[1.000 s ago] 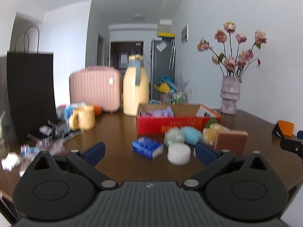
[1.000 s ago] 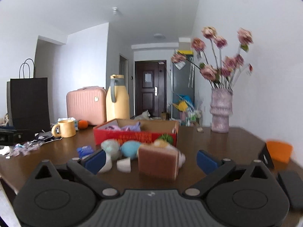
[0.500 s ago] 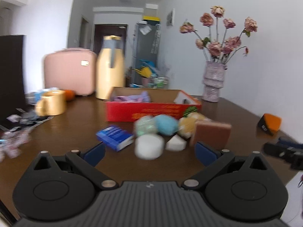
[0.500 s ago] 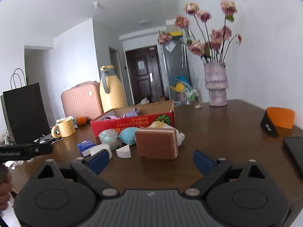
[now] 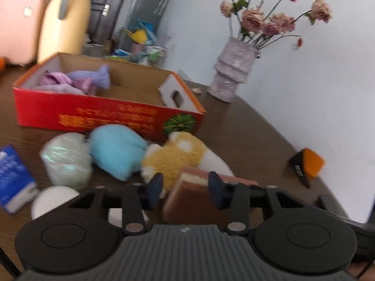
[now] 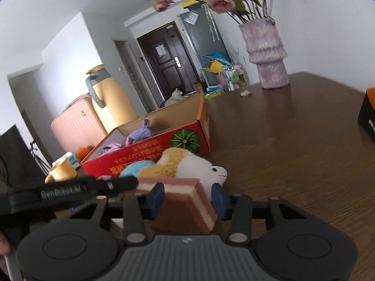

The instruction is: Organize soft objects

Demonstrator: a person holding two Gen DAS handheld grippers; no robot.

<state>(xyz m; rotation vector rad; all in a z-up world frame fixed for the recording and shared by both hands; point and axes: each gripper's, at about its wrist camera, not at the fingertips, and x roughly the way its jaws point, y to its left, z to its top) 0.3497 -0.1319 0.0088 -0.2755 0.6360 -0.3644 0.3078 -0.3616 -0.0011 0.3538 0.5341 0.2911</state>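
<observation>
A brown sponge [image 5: 187, 203] with pink and cream layers stands on the wooden table in front of a red cardboard box [image 5: 93, 117]. My left gripper [image 5: 186, 190] is closing over one end of it, and a gap still shows at the left pad. My right gripper [image 6: 187, 197] is closing on the sponge [image 6: 185, 210], with both pads against its sides. One left finger [image 6: 121, 183] reaches in from the left. Behind the sponge lie a yellow-and-white plush [image 5: 178, 157], a blue plush [image 5: 117, 152] and a pale green bundle [image 5: 68, 161]. Purple cloths [image 5: 93, 79] lie in the box.
A white round pad [image 5: 54, 201] and a blue pack [image 5: 11, 178] lie at the left. A vase of dried roses [image 5: 232, 70] stands behind the box. An orange-and-black item [image 5: 307, 166] sits at the right. A yellow jug [image 5: 63, 23], pink case [image 5: 16, 23] and mug [image 6: 61, 171] stand at the back left.
Both grippers swept in toward the pile and tipped downward. Their jaws went from wide open to narrow around the brown sponge, and the right view has rolled.
</observation>
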